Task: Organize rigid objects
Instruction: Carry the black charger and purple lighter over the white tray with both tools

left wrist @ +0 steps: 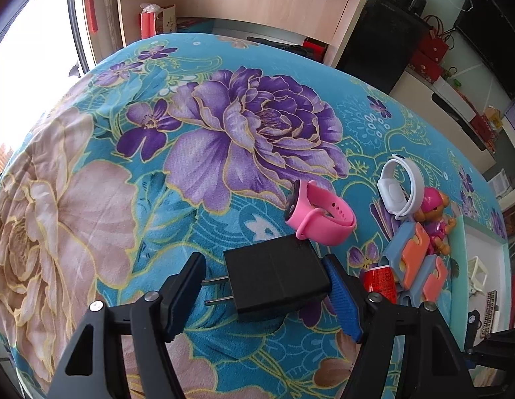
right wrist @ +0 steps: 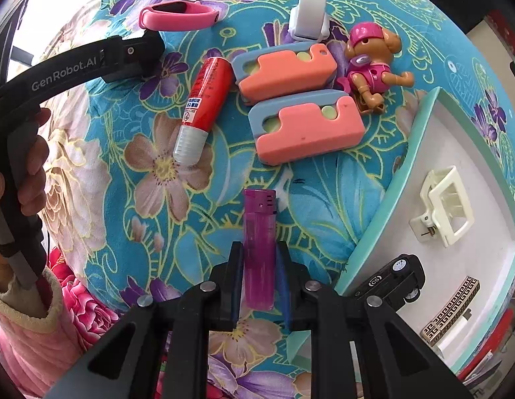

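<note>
My left gripper (left wrist: 265,286) is open around a black plug adapter (left wrist: 277,281) lying on the floral cloth; its prongs point at the left finger and the right finger touches its end. My right gripper (right wrist: 259,272) is shut on a purple lighter (right wrist: 259,249), held upright above the cloth beside the white tray (right wrist: 390,179). On the cloth lie a pink watch (left wrist: 315,214), a white watch (left wrist: 398,184), a red glue stick (right wrist: 204,103), two orange-and-blue folding pieces (right wrist: 297,99) and a toy dog figure (right wrist: 373,63).
The tray, with a teal rim, holds a white hair claw (right wrist: 445,206), a black toy car (right wrist: 393,276) and a patterned lighter (right wrist: 452,309). The left gripper's handle (right wrist: 68,69) and the person's hand show at the left. Shelves and boxes (left wrist: 430,53) stand behind the bed.
</note>
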Motion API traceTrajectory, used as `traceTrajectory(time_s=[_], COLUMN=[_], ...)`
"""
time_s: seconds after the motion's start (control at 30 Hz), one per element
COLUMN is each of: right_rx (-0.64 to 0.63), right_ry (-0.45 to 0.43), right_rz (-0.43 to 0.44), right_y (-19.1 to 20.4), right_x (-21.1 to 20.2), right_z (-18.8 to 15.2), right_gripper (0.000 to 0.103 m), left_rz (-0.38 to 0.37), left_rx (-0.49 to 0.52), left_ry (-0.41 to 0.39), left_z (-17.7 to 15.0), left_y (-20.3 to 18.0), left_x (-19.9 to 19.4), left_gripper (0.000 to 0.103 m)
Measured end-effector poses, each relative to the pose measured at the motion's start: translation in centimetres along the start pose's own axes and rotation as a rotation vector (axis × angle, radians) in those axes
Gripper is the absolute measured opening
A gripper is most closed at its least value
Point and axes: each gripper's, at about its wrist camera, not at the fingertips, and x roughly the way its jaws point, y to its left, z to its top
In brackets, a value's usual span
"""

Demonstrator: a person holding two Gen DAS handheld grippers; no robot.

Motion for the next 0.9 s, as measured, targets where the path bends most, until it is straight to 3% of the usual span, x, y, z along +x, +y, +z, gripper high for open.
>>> traceTrajectory(time_s=[0.57,0.9], right_rx=[0.066,0.207], right_ry=[-0.104,-0.200], right_rz=[0.058,0.022], right_y=[-2.3,-8.8], right_x=[-5.4,-10.3], right_z=[-4.0,-7.9], right_gripper=[0.019,0.019], left_rz=[-0.019,-0.115], left_rx=[0.026,0.185], left_ry=[-0.115,-0.168], left_z=[-0.3,-1.1], left_y=[-1.3,-8.0], left_x=[-4.7,-7.0], left_gripper=[0.074,0.074])
